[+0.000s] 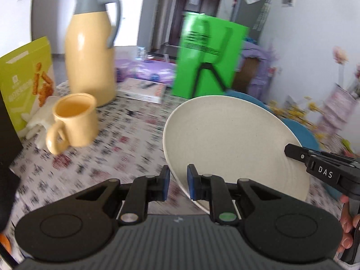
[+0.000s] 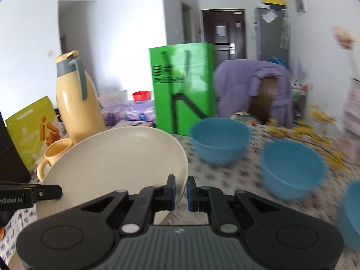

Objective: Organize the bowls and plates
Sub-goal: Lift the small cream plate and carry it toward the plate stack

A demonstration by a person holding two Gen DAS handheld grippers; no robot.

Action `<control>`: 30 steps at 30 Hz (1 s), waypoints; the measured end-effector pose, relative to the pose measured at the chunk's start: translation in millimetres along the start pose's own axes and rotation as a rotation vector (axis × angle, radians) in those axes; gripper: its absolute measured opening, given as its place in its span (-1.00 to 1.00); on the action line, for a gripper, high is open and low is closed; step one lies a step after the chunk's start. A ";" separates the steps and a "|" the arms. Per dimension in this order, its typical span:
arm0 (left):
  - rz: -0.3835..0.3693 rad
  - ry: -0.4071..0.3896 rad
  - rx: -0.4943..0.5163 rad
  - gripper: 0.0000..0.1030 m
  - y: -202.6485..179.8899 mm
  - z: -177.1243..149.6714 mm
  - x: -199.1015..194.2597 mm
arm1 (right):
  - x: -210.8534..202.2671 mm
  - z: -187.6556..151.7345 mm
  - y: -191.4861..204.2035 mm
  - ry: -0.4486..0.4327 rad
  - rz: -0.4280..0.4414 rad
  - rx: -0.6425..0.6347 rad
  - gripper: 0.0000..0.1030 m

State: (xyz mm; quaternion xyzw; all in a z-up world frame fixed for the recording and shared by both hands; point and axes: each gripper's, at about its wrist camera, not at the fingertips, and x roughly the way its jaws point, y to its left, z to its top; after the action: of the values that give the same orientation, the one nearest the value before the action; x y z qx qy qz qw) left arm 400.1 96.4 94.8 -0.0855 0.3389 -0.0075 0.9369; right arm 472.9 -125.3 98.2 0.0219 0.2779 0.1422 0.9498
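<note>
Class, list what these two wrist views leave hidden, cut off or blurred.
- Left wrist view: blue bowls mostly hidden behind the cream plate.
- Left wrist view: green box print smeared by motion blur.
- Right wrist view: third blue bowl cut off by the right edge.
- Right wrist view: yellow mug partly hidden behind the plate.

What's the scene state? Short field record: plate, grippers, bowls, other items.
plate: cream plate, tilted, lifted off the table
left gripper: shut on plate's rim
right gripper: shut on plate's opposite rim
bowls: blue bowl and second blue bowl on table, empty; a third at the frame edge
other: yellow mug, yellow jug, green box
</note>
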 end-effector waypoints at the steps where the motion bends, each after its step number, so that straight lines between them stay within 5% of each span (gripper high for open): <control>1: -0.017 -0.002 0.015 -0.68 -10.7 -8.5 -6.3 | -15.1 -6.3 -8.4 -0.006 -0.015 0.007 -0.81; 6: -0.113 0.018 0.024 -0.67 -50.7 -55.3 -35.6 | -87.2 -46.1 -45.7 -0.028 -0.077 0.045 -0.81; 20: -0.137 -0.044 0.119 -0.67 -94.0 -210.4 -134.8 | -224.3 -200.6 -61.6 -0.049 -0.116 0.152 -0.81; 30: -0.101 -0.060 0.120 -0.67 -86.2 -247.7 -162.2 | -254.7 -243.4 -43.7 -0.052 -0.114 0.187 -0.81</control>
State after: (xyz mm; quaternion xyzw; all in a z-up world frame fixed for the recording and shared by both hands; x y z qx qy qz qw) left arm 121.4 -15.3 24.6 -0.0465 0.3049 -0.0726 0.9485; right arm 149.1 -248.2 20.2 0.0984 0.2659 0.0608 0.9570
